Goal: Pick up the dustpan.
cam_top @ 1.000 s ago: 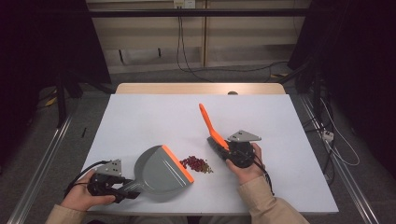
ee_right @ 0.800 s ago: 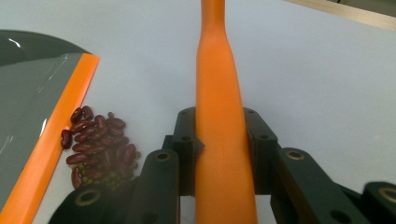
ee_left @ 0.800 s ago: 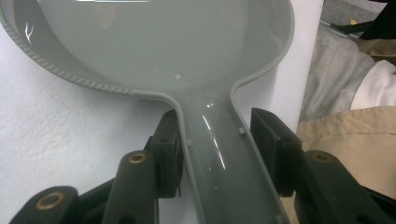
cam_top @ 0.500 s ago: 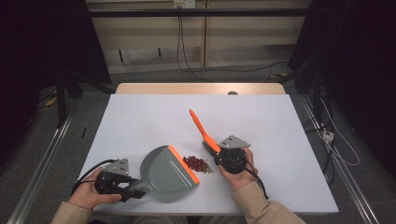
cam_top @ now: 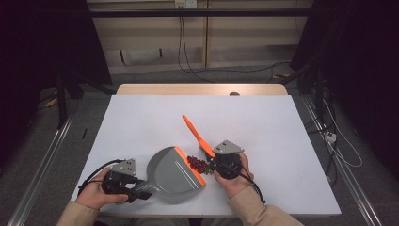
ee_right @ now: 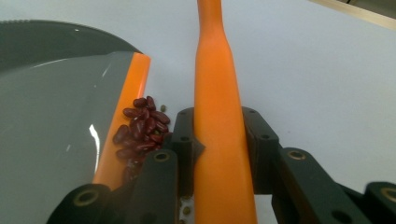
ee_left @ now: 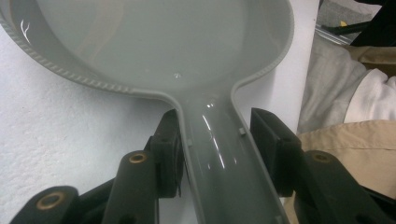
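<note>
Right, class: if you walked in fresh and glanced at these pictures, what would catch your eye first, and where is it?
The orange brush stands out, its handle slanting up over the middle of the white table, gripped by the right gripper. Next, the little heap of red beans lies against the orange lip of the grey dustpan. The left gripper holds the dustpan's handle at the near left edge.

On the white tabletop [cam_top: 141, 122], the left tongs [cam_top: 136, 187] hold a grey orange-lipped plastic dustpan [cam_top: 174, 173]; dark red beans [cam_top: 197, 163] lie between its lip and the right tongs [cam_top: 214, 165] gripping an orange brush handle [cam_top: 194, 130]
</note>
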A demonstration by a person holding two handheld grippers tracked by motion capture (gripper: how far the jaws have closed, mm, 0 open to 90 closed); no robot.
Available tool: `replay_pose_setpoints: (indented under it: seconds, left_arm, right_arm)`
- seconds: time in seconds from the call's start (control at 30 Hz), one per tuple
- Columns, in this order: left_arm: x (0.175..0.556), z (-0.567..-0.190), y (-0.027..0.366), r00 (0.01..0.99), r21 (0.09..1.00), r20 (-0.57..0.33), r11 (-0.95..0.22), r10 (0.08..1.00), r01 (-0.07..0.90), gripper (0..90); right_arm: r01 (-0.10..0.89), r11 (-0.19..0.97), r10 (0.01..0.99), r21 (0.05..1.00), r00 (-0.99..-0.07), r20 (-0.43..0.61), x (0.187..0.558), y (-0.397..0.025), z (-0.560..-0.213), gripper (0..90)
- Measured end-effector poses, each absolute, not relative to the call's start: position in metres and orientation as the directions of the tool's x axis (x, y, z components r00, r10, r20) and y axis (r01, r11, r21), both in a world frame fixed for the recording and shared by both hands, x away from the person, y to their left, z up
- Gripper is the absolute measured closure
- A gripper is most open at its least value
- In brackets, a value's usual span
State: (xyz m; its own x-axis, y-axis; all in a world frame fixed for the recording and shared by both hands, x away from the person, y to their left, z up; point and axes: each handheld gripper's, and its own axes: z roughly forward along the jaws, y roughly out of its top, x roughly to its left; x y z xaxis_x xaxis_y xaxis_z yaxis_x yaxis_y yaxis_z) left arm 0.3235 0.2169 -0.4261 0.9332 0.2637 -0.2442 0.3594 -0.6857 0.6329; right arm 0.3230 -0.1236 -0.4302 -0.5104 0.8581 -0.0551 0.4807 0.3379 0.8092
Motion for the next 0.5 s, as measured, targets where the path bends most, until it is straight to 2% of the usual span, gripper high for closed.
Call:
replay_pose_setpoints:
  seconds: [0.5]
  left_arm:
    - [0.324,-0.427,0.216,0.932,0.631,-0.249,-0.685,0.264,0.363,56.8]
  right_arm:
    - [0.490,0.326,0.859,0.808,-0.510,-0.037,0.317,-0.110,-0.432,70.0]
